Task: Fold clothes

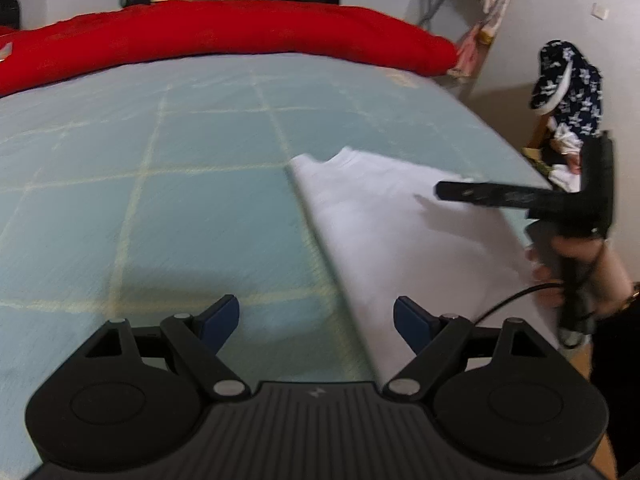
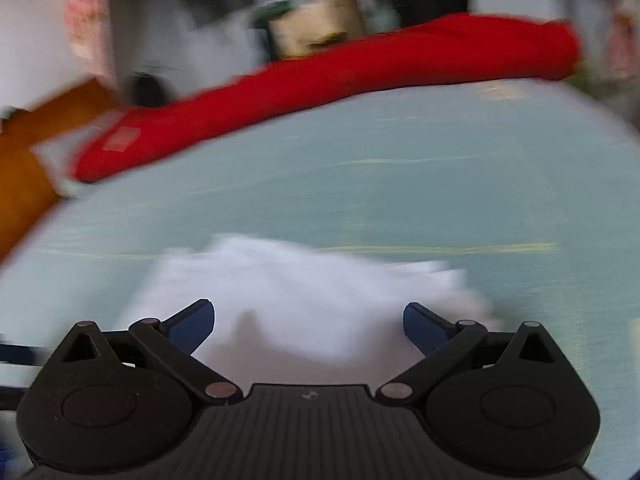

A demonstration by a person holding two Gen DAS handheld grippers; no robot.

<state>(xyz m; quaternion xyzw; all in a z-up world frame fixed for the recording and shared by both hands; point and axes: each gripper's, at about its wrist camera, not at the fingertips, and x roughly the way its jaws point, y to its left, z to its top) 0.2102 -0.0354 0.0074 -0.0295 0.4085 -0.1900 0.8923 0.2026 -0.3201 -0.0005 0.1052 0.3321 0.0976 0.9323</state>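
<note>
Lying flat on the pale blue checked bed (image 1: pixel 160 184), toward its right edge: a white garment (image 1: pixel 384 224), folded, with a straight long edge on its left side. Hovering spread wide and empty above that edge, near the bed's front: the left tool (image 1: pixel 316 318), nothing between its blue pads (image 1: pixel 220 318). Hanging released over the garment's right part: the right tool (image 2: pixel 309 326), gripped by a hand (image 1: pixel 592 276). Stretching along the far side: a red duvet (image 1: pixel 224 40).
</note>
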